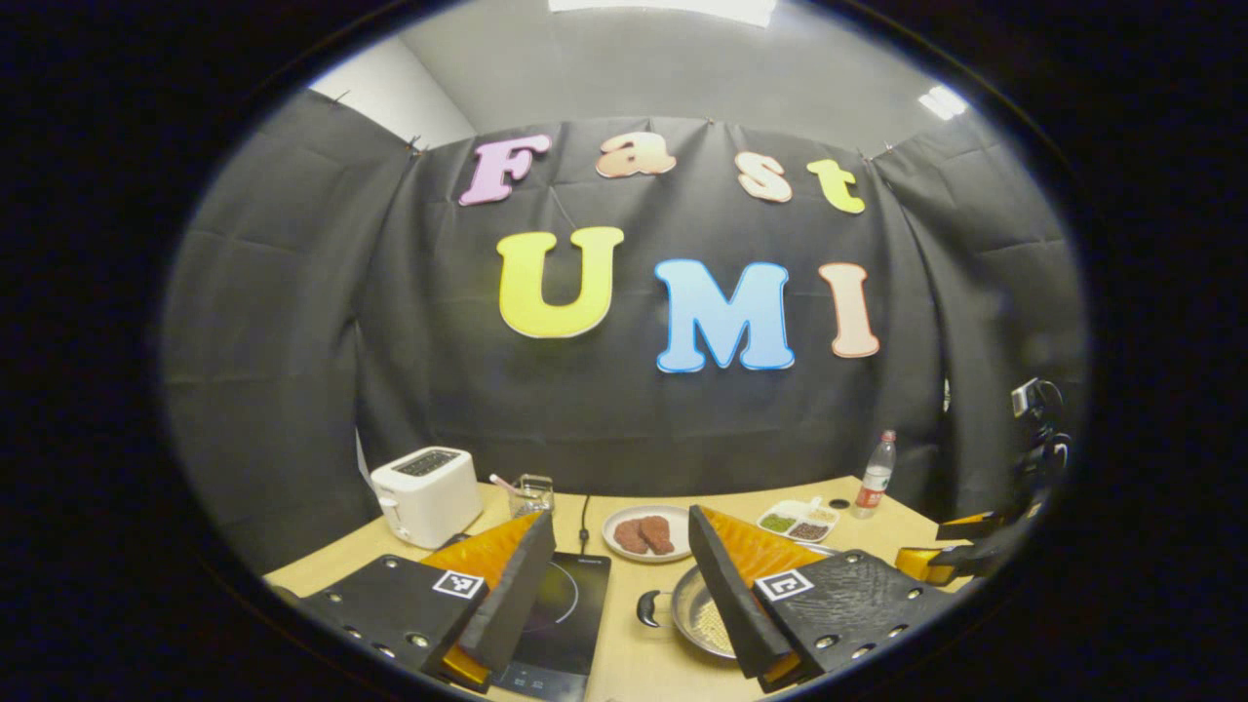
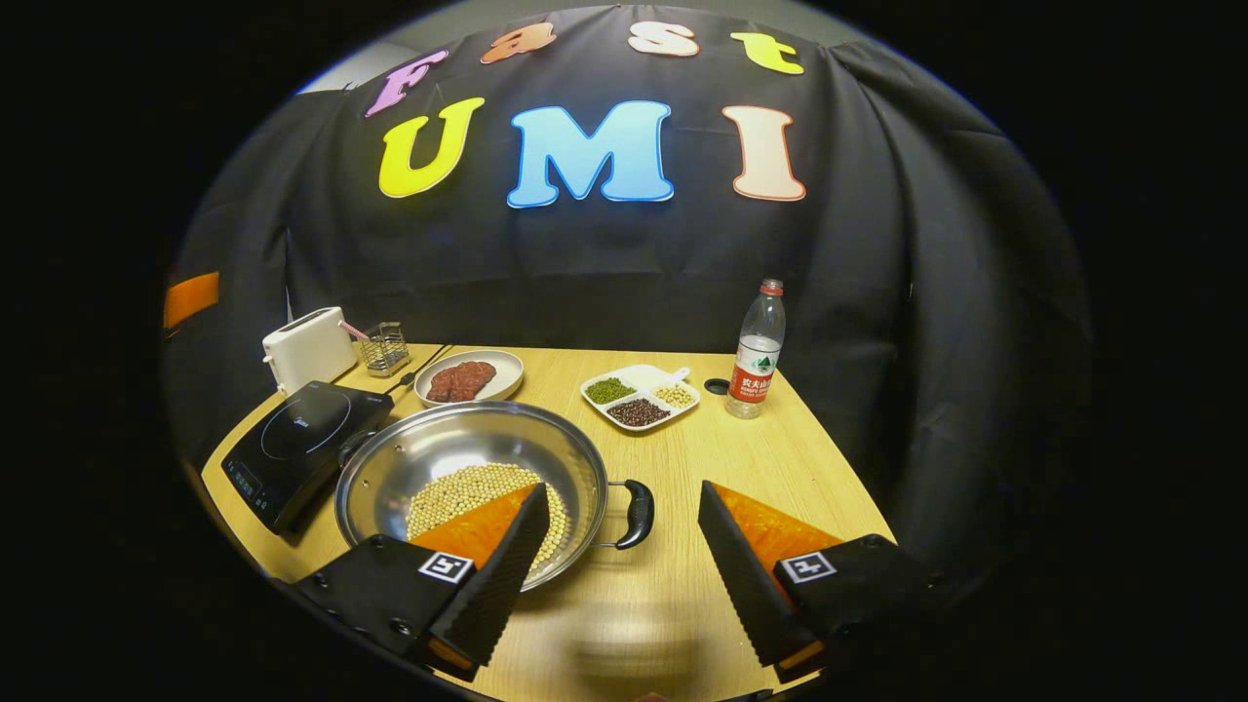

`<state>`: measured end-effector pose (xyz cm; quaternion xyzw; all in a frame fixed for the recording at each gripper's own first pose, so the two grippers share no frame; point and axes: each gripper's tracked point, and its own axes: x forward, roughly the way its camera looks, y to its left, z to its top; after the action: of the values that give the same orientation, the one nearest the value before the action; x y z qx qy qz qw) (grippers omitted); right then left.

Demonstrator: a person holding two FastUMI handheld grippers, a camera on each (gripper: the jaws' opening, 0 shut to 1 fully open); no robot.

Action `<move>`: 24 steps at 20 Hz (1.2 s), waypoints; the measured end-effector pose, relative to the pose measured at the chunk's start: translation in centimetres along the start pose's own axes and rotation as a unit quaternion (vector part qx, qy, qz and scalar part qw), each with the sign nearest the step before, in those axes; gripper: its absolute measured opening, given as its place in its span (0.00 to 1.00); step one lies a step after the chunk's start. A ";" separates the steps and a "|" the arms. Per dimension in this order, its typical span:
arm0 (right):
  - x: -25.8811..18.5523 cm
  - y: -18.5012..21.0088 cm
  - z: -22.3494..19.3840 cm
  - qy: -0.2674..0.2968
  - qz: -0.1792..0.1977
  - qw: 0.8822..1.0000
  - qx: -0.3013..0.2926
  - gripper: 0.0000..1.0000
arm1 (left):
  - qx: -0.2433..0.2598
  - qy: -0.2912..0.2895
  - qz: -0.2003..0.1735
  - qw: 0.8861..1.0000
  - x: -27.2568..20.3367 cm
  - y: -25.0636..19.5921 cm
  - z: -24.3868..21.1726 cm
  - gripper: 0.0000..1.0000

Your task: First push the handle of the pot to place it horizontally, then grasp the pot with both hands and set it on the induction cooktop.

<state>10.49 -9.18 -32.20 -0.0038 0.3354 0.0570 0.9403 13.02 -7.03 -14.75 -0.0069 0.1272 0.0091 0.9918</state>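
On the pale wooden table (image 2: 682, 487), beside the black glass induction cooktop (image 2: 297, 439): shallow stainless-steel pot (image 2: 468, 468) holding pale beans, black loop handle (image 2: 634, 512) pointing toward right gripper (image 2: 619, 556). Left gripper (image 1: 619, 585) and right gripper both hovering with fingers apart, gripping nothing. Probably stiff, fairly heavy, slick-walled, contents liable to shift; best taken at both side handles. Clear plastic bottle (image 2: 759, 351) label too small for reading.

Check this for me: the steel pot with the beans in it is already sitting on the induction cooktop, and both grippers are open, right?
Not quite. In the right gripper view the pot sits on the table beside the induction cooktop, not on it. Both the left gripper and the right gripper are open.
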 end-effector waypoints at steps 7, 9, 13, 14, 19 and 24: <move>1.1 -0.4 -0.2 0.008 -0.005 1.000 -0.004 0.99 | -0.012 0.085 -0.032 0.996 4.8 -1.3 -6.7 0.82; 1.6 -0.5 -0.3 0.011 -0.007 1.000 -0.005 0.99 | -0.012 0.103 -0.035 0.994 6.2 -1.5 -8.4 0.85; 3.0 -0.7 -0.5 0.018 -0.010 1.000 -0.004 0.97 | -0.012 0.144 -0.038 0.989 8.6 -1.7 -12.0 0.82; 3.4 -0.8 -0.6 0.022 -0.010 1.000 -0.002 0.99 | -0.010 0.156 -0.039 0.987 9.1 -1.9 -13.0 0.82; 5.5 -1.0 -1.6 0.046 -0.013 0.999 0.018 0.97 | 0.009 0.206 -0.049 0.977 11.1 -2.5 -17.6 0.83; 7.4 -1.0 -3.1 0.074 -0.015 0.996 0.039 0.97 | 0.014 0.245 -0.053 0.968 12.1 -2.8 -21.3 0.83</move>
<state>14.32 -9.50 -39.36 0.0241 0.4064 0.0293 0.9129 19.40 -10.02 -38.36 -0.0015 0.3654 -0.0477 0.9296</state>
